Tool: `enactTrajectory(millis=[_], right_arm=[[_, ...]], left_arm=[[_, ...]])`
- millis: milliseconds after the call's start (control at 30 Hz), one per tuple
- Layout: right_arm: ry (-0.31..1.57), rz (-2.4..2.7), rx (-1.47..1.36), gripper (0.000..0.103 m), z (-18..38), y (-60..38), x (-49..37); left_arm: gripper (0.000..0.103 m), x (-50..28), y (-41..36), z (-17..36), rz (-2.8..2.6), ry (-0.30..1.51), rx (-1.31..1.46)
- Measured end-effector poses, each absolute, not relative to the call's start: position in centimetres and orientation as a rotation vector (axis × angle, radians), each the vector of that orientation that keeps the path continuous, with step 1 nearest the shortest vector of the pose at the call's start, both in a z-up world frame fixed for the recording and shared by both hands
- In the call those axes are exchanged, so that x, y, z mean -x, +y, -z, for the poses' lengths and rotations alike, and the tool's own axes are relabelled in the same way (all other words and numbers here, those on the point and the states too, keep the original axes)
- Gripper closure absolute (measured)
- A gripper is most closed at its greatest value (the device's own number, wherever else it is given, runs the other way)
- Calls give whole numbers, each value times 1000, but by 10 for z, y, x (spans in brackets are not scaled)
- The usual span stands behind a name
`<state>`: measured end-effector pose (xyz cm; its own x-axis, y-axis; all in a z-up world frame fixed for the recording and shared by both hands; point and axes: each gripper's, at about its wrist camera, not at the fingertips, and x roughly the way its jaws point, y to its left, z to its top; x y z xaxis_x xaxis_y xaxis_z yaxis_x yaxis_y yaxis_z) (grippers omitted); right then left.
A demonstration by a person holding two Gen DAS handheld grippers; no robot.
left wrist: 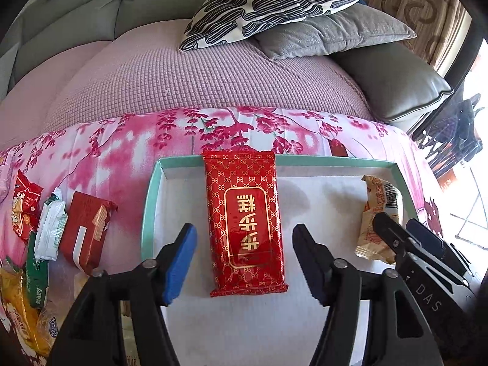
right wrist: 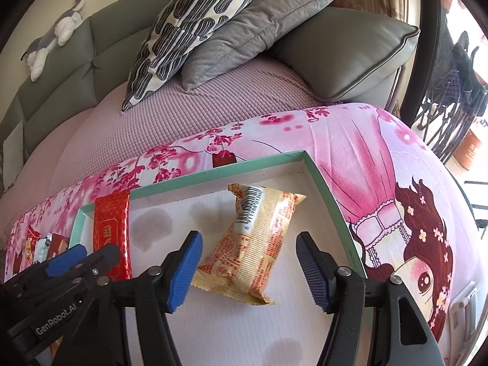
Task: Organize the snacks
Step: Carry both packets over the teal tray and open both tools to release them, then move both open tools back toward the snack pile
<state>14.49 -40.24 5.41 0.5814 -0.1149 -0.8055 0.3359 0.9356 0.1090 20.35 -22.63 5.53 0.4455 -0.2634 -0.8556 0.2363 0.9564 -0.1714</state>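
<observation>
A shallow box with a teal rim and white floor lies on a pink flowered cloth. A red and gold snack pack lies in it, its far end over the back rim. My left gripper is open, its jaws on either side of the red pack, apart from it. A beige snack pack lies at the box's right side; it also shows in the left wrist view. My right gripper is open around the beige pack without touching it. The box rim also shows in the right wrist view.
Several loose snack packs lie on the cloth left of the box. Behind is a pink sofa cover with a patterned cushion and a grey cushion. A plush toy lies on the sofa back.
</observation>
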Motion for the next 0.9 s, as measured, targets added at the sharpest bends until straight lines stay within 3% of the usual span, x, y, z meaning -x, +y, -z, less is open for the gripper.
enactTrajectory(millis=[167,233,333,900], right_arm=[[906,259,-257,17,-59,-395,-131],[901,259,-264,16,-61,-391,-123],[892,259,-273,0,-63,-383,-110],[826,189,-248,0,-80,-291,-70]], left_arm=[[24,-188,-205,-72,280,1022,87],[13,-180,-192,-78,252,1000,110],[10,-165,-172,-89,210,957,114],[2,-105,-33,-99,25,812,207]])
